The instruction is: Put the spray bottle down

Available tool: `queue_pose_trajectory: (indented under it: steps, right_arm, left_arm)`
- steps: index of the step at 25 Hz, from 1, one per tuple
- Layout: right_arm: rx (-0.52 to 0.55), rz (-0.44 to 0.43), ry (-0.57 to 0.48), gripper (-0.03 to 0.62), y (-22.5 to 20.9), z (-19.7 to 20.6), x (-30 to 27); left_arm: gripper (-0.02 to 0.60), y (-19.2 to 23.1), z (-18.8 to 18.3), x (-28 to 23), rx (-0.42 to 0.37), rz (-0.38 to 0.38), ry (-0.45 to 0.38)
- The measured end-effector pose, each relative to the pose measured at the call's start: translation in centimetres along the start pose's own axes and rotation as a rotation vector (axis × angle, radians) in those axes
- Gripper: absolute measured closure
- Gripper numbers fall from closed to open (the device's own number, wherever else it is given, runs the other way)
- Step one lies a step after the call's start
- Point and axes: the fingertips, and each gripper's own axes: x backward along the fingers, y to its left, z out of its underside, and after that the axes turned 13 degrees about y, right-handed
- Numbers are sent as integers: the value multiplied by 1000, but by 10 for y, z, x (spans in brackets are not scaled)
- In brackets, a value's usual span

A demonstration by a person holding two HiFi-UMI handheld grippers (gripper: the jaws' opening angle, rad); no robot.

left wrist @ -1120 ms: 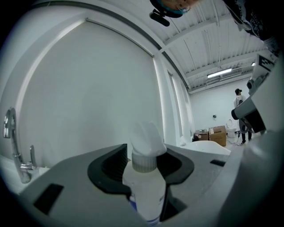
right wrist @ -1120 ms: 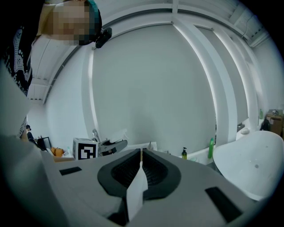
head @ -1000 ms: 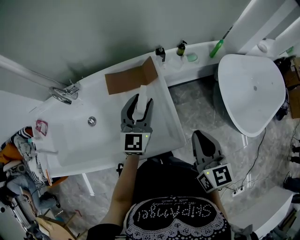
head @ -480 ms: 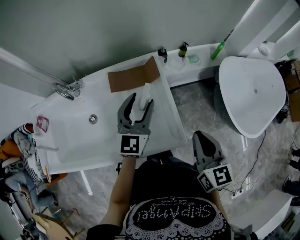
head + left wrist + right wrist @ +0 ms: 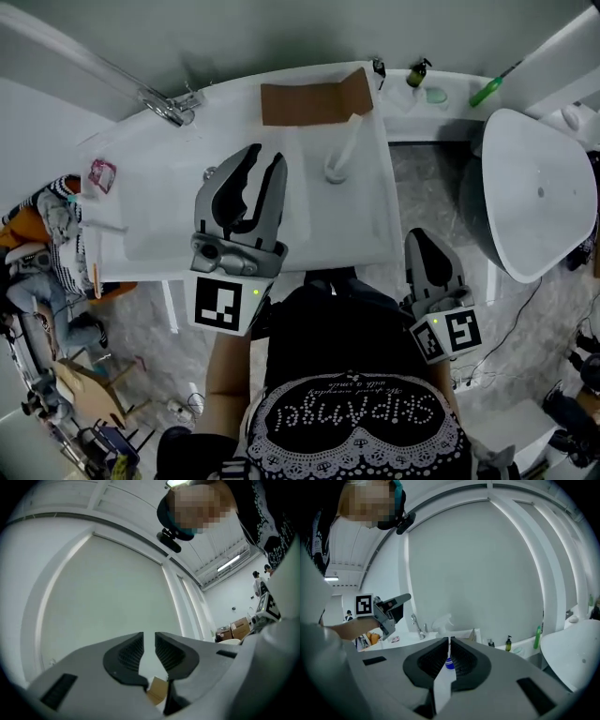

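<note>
The white spray bottle (image 5: 341, 155) stands upright on the white sink counter (image 5: 375, 225), right of the basin and in front of a brown cardboard piece (image 5: 309, 101). My left gripper (image 5: 251, 180) is lifted above the basin, left of the bottle and clear of it. Its jaws are closing with nothing between them; the left gripper view shows only wall through the narrow gap of the left gripper (image 5: 149, 648). My right gripper (image 5: 427, 251) hangs low beside the counter's front right corner, shut and empty. In the right gripper view the spray bottle (image 5: 443, 620) shows beyond the right gripper (image 5: 449, 654).
A faucet (image 5: 169, 108) stands at the back of the basin. A ledge behind holds a pump bottle (image 5: 417, 73) and a green bottle (image 5: 492, 89). A large white fixture (image 5: 539, 187) fills the right side. A pink packet (image 5: 101, 175) lies at the counter's left.
My left gripper opened off the spray bottle, then drew back, up and to the left while its jaws narrowed. The bottle stays standing on the counter. The right gripper barely shifted.
</note>
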Motion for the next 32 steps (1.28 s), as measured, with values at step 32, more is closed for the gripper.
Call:
queue_pose_trajectory:
  steps: [32]
  right_arm:
    - [28,-10,14,566,72,12,-30]
  left_arm:
    - [577,58,46,173,182,-153,138]
